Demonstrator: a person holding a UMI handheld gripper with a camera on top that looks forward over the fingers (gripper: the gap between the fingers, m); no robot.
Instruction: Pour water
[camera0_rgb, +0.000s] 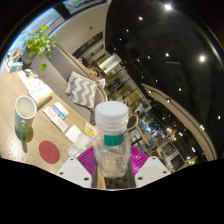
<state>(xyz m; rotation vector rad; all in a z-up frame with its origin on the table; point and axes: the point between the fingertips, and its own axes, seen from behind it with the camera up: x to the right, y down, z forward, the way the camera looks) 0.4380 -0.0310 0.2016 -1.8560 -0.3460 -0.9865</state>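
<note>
A clear plastic water bottle with a green band and a white cap stands between my fingers, held up above the table. My gripper is shut on it, the magenta pads pressing its lower body from both sides. A white mug with a green band stands on the wooden table, to the left and beyond the fingers. A round red coaster lies on the table between the mug and the left finger.
White boxes and papers lie on the table beyond the bottle. A chair with a striped cushion and a potted plant stand farther back. A dark glass wall with light reflections fills the right.
</note>
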